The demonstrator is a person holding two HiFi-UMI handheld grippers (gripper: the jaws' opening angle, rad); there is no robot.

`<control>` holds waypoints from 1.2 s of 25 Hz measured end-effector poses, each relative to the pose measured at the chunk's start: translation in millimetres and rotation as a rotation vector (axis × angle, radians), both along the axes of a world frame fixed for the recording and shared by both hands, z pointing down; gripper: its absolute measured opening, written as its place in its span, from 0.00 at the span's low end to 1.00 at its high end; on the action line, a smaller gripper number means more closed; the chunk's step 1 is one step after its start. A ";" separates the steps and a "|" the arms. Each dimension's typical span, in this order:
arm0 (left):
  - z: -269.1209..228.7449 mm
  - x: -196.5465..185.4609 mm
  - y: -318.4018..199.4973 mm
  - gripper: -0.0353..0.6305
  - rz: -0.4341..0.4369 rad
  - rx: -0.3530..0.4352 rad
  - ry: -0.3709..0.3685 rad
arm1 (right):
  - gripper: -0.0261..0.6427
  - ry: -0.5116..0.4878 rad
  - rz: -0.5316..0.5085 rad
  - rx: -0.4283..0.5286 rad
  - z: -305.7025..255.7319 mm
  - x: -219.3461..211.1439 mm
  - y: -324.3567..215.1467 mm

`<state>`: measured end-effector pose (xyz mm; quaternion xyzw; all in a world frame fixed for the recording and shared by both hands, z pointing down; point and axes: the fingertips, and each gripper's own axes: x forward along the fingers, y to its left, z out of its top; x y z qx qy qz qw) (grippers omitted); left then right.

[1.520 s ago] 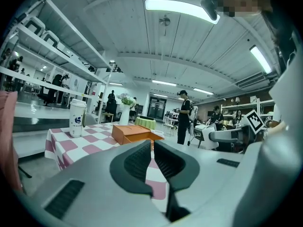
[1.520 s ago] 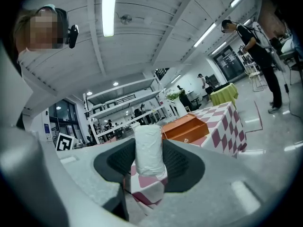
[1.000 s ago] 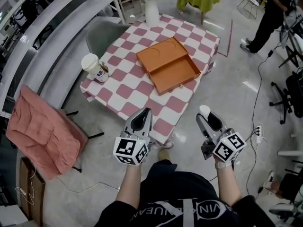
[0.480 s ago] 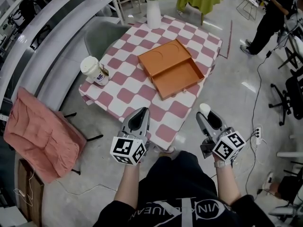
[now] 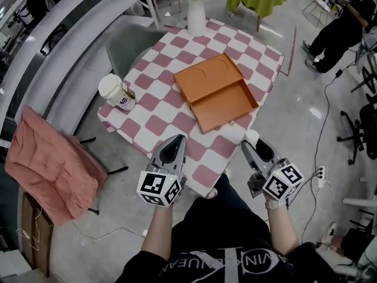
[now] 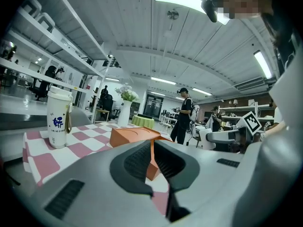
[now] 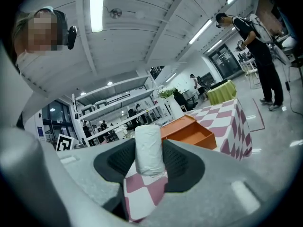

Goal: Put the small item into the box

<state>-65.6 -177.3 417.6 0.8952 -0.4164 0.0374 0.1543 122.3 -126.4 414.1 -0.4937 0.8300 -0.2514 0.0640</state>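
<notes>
**A small item (image 5: 252, 136) gripped in the right tool (image 5: 254, 146), the box (image 5: 227, 102) open on the bench (image 5: 159, 108)**

Seen from above, two hand-held tools are held out side by side at the near end of the bench, which is covered in a pink-and-white checked cloth.

The right tool is closed on the small item, a short white roll. The roll stands upright between the jaws with its top poking out above them. In the right gripper view it is seen clamped on both sides by the dark ribbed pads (image 7: 119, 162). The item is held in the air by the bench's near right edge. It is near the box but is not touching it or over it.

The box is orange and shallow. It lies open near the middle of the bench, with its lid folded back flat on the far side.

The left tool (image 5: 175, 141) is held over the near edge of the bench, left of the right tool. In the left gripper view its jaws are drawn together, with only a thin slit left between them and nothing gripped. A sliver of the orange box can be seen through that slit.

A white lidded cup (image 5: 112, 90) with blue print stands at the bench's left corner, well apart from the box. A white vase (image 5: 196, 16) of flowers stands at the far end. A grey chair (image 5: 132, 40) is placed at the bench's far left side, and a pink cushion (image 5: 47, 164) lies lower left. A person in dark clothes (image 5: 339, 31) stands on the floor at the upper right.
</notes>
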 end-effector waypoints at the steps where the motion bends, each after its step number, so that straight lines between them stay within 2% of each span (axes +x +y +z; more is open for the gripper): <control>1: -0.9 3.0 -5.1 0.09 0.002 0.002 -0.004 | 0.31 0.004 -0.011 0.003 -1.5 -0.3 -6.9; 9: 4.3 17.3 -36.6 0.09 -0.022 -0.014 -0.002 | 0.31 0.022 -0.104 -0.012 3.1 -7.8 -52.0; 21: 22.7 11.3 -60.4 0.09 -0.083 -0.046 -0.040 | 0.31 0.087 -0.253 -0.047 20.0 -33.4 -93.2; 25: 29.3 10.6 -65.7 0.09 -0.095 -0.058 -0.047 | 0.31 0.140 -0.301 -0.059 25.3 -43.3 -103.4; 30: 39.0 10.8 -71.5 0.09 -0.106 -0.073 -0.062 | 0.31 0.276 -0.352 -0.104 40.5 -49.8 -115.1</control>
